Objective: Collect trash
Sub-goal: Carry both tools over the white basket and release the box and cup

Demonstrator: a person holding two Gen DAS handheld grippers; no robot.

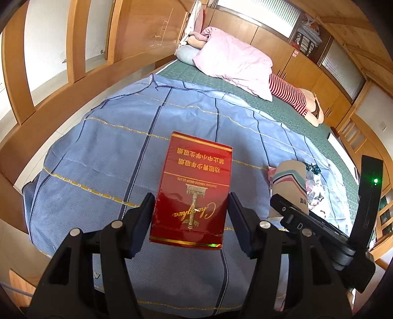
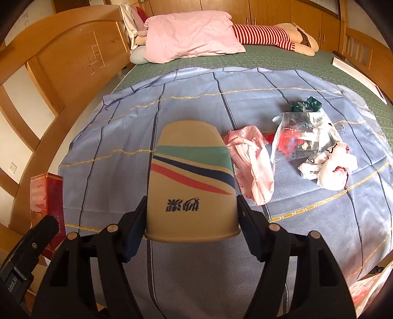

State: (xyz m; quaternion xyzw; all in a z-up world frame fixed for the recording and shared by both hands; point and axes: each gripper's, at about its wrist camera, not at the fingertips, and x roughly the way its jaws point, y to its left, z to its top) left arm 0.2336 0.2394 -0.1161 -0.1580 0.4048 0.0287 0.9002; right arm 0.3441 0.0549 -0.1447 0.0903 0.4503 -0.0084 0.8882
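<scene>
Trash pile (image 2: 312, 147) only in right view; left hand-held gripper (image 1: 191, 208) clamps red pack (image 1: 194, 189), right hand-held gripper (image 2: 191, 211) clamps cup (image 2: 191, 184).

light: bright daylight, from windows (image 1: 260, 14) beyond the fingers
shadows: soft, faint
edges: heavy fisheye bend, dark corners
focus: sharp

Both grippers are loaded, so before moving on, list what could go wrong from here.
1. The right gripper squeezes the beige paper cup with coloured stripes near its rim; thin paper may crush or slip out.
2. The left gripper pinches only the lower part of the red cigarette pack; it could pivot and drop.
3. The two grippers sit close together and may collide.
</scene>
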